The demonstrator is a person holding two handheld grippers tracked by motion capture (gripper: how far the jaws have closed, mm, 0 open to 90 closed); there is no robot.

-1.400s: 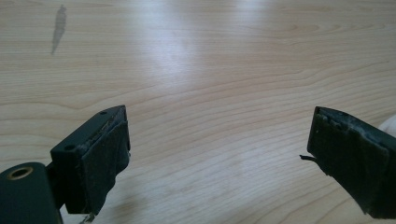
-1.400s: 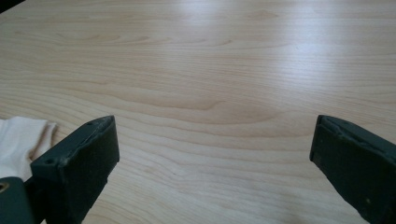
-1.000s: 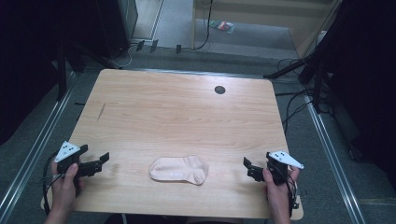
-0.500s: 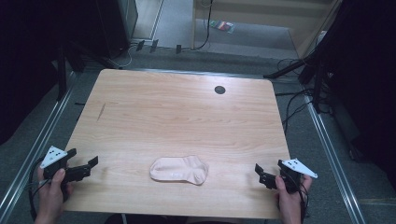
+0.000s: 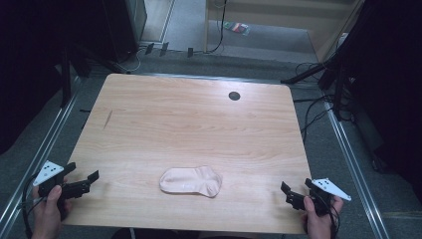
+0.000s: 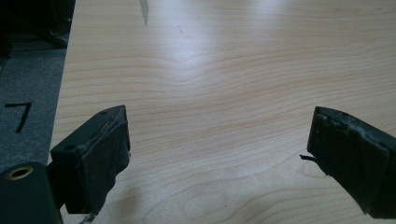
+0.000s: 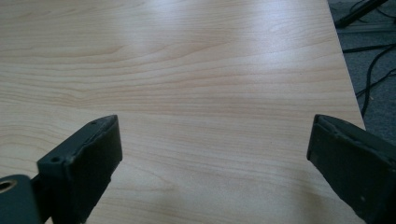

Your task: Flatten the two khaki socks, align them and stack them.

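Note:
A pale pink sock (image 5: 191, 180) lies flat near the front middle of the wooden table (image 5: 189, 124). My left gripper (image 5: 84, 183) is held at the table's front left corner, well left of the sock, jaws wide apart and empty. In the left gripper view the left gripper (image 6: 219, 154) has bare wood between its jaws. My right gripper (image 5: 291, 195) sits at the front right corner, apart from the sock, also open. The right gripper view has the right gripper (image 7: 215, 163) over plain tabletop near the table's right edge.
A round black cable hole (image 5: 234, 95) sits at the table's back right. A dark scuff (image 5: 108, 118) marks the left side. Cables (image 5: 318, 107) run on the floor to the right, and metal rails (image 5: 47, 144) flank the table.
Both grippers have drawn back from the sock toward the front corners: the left one moved left and nearer, the right one moved right and nearer. The sock stayed put.

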